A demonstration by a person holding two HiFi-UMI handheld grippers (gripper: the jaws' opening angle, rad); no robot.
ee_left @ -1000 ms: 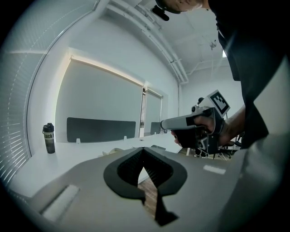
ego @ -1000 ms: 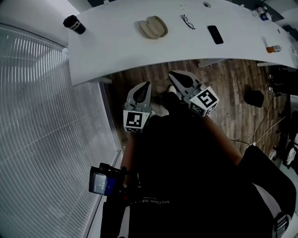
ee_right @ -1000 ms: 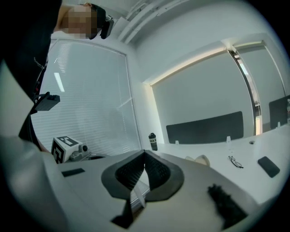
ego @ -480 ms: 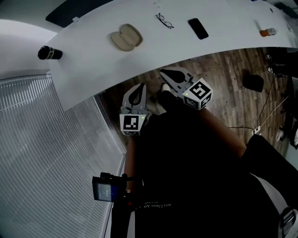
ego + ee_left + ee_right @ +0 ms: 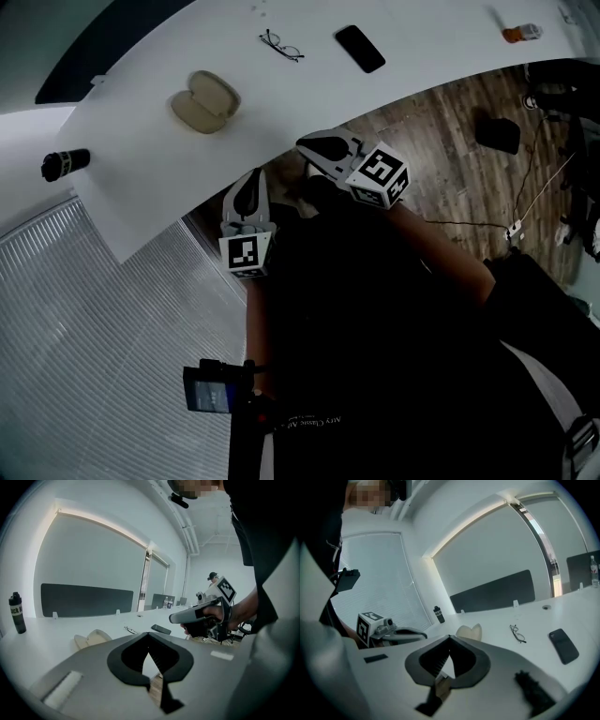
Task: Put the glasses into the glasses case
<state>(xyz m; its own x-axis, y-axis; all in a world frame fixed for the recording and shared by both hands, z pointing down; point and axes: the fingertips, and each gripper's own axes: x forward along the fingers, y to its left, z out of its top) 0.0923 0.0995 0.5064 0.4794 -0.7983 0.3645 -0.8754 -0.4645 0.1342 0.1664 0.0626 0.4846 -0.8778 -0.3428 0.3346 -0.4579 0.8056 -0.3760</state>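
Note:
An open beige glasses case (image 5: 204, 101) lies on the white table (image 5: 141, 202), and it also shows as the case (image 5: 91, 638) and the case (image 5: 469, 632). Thin dark-framed glasses (image 5: 281, 45) lie to its right, folded out; the same glasses (image 5: 517, 633) and glasses (image 5: 131, 630) appear in the gripper views. My left gripper (image 5: 253, 178) is shut and empty, just short of the table's near edge. My right gripper (image 5: 309, 145) is shut and empty too, beside it at the edge. Its own jaws (image 5: 450, 645) and the left gripper's (image 5: 149, 643) point at the table.
A black phone (image 5: 360, 48) lies right of the glasses. A black bottle (image 5: 66, 164) stands at the table's left end and a small orange item (image 5: 521, 33) at the far right. Wooden floor (image 5: 441, 141) with cables lies below. A window blind (image 5: 112, 356) is on the left.
Both grippers have come closer to the table's near edge, still shut. In the head view the table and its things have slid left and down.

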